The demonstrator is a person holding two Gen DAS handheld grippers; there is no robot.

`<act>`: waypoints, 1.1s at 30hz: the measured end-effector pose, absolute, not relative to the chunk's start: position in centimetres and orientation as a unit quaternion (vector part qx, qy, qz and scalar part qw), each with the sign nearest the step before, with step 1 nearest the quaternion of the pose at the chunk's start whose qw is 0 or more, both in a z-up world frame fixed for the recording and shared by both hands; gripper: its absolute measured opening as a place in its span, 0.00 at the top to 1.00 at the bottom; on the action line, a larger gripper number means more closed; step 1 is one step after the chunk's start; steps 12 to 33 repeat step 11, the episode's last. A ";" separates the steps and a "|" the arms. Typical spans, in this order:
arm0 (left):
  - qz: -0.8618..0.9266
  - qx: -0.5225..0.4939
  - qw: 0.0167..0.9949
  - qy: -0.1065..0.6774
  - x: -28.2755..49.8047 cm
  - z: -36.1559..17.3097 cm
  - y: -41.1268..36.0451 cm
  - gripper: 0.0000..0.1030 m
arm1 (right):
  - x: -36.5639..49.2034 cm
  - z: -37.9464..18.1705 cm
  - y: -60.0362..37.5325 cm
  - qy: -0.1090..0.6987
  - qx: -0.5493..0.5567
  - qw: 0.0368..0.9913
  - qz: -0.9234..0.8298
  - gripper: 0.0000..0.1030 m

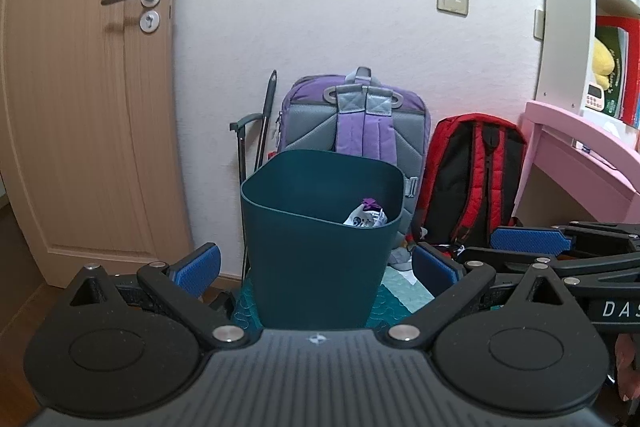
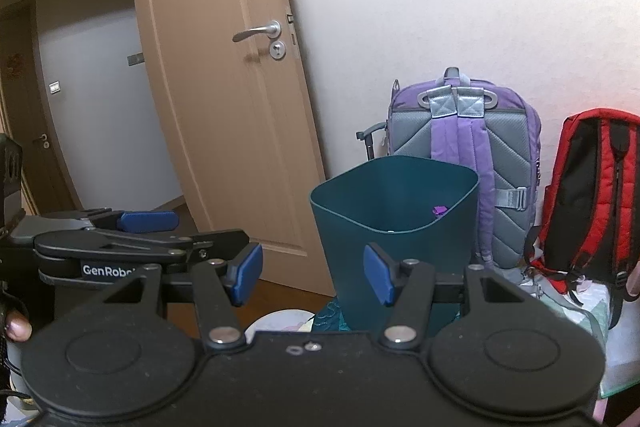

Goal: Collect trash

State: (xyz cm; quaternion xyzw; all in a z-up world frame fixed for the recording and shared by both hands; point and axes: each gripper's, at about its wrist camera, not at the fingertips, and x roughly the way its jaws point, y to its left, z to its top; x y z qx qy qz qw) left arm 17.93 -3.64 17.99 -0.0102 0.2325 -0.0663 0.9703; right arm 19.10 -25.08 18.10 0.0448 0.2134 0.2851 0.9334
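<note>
**Item: teal bin, both grippers empty**

Teal bin [image 1: 320,239] stands ahead of me before the purple backpack [image 1: 356,115]; crumpled wrapper [image 1: 366,215] already inside. My left gripper [image 1: 316,267] spread wide, empty. My right gripper [image 2: 312,273] likewise parted, holding nothing. Advice: locate remaining trash first, then approach low and centred.
</note>
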 end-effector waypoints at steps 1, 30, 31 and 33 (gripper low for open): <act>-0.067 -0.012 0.970 0.235 18.4 17.8 -3.5 0.00 | 19.5 17.9 -25.1 0.216 0.047 0.933 0.285 0.45; -0.070 -0.018 0.964 0.256 22.2 15.3 -2.6 0.00 | 23.5 15.2 -24.8 0.247 0.057 0.929 0.271 0.45; -0.070 -0.018 0.964 0.256 22.2 15.3 -2.6 0.00 | 23.5 15.2 -24.8 0.247 0.057 0.929 0.271 0.45; -0.070 -0.018 0.964 0.256 22.2 15.3 -2.6 0.00 | 23.5 15.2 -24.8 0.247 0.057 0.929 0.271 0.45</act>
